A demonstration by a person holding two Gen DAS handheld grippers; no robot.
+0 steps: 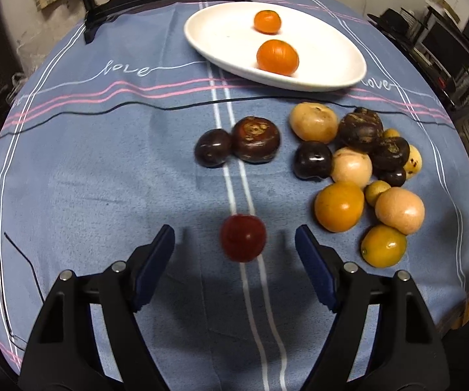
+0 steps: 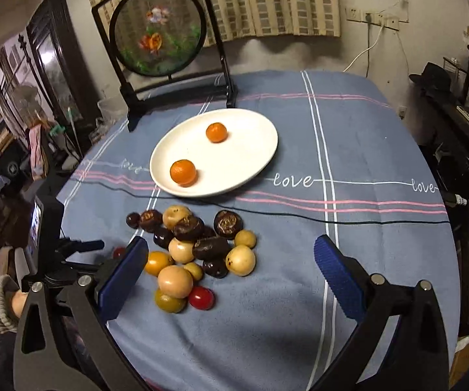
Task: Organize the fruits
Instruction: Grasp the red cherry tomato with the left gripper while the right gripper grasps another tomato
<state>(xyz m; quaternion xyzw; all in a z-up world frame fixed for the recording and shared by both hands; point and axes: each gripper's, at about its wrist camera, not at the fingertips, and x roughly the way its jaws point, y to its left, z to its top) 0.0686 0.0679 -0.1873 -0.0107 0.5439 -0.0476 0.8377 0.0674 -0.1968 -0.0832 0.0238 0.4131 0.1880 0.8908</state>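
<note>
Fruits (image 2: 195, 254) lie heaped on the blue cloth (image 2: 348, 260) just in front of a white plate (image 2: 250, 169) holding two oranges (image 2: 183, 172). Left gripper (image 1: 236, 244) jaws spread, a red fruit (image 1: 242, 238) between them, untouched. Right gripper (image 2: 231, 260) spread wide, empty, near the heap.

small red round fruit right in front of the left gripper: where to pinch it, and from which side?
Pinch the small red round fruit across its widest middle, coming down from above along the line the left gripper already points. It sits alone on the blue tablecloth, clear of the pile, so both blue pads have room beside it. The jaws stand open and already straddle it, probably needing only to lower and close.
</note>
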